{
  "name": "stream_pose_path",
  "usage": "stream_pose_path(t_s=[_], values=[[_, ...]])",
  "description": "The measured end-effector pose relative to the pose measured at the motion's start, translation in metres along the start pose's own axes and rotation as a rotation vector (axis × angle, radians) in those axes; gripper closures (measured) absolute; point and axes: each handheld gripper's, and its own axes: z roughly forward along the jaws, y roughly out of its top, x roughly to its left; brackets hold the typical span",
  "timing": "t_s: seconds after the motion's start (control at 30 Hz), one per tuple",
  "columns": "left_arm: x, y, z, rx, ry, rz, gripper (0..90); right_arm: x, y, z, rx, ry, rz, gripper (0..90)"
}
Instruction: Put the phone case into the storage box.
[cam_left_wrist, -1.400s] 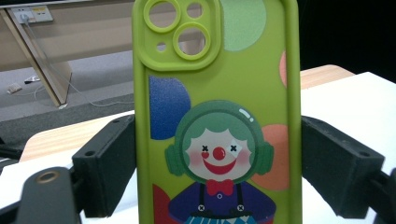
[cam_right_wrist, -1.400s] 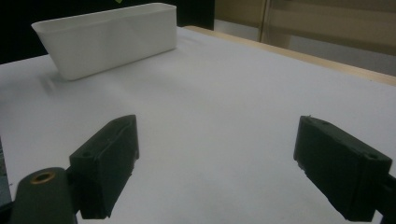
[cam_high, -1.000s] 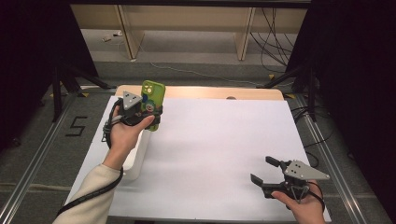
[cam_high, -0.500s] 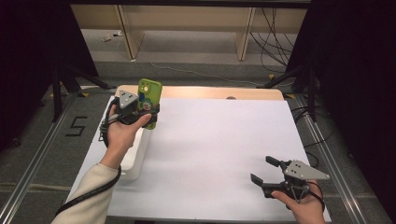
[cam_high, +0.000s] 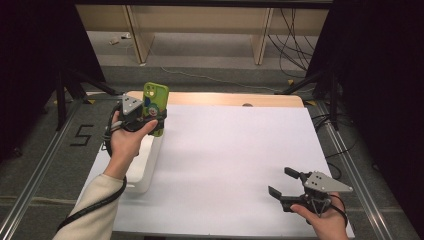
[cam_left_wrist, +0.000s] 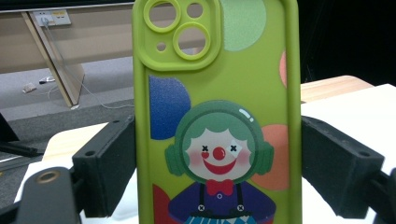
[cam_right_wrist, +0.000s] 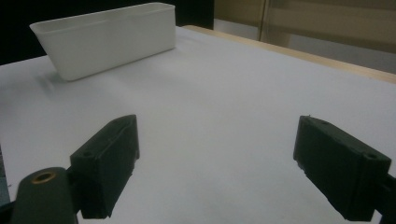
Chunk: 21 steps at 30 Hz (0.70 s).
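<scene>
One phone case up, one bin, two grippers!

Left gripper clamps the single green phone case upright at ten o'clock, above the one white bin; right gripper, at five o'clock, has its jaws spread apart, holding nothing.

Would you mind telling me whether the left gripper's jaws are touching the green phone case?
Touching. In the left gripper view, the left gripper has both black jaws pressed flat against the side edges of the green phone case, with no gap visible.

Green clown phone case, gripper-clamped
</scene>
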Motion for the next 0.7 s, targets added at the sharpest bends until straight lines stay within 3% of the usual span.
stream_pose_path(t_s=[0.7], values=[[0.0102,-0.0018,0.0012,-0.003,0.012,-0.004,16.2,-0.0002,0.0000,-0.0002,-0.002,-0.001,0.004,15.6]])
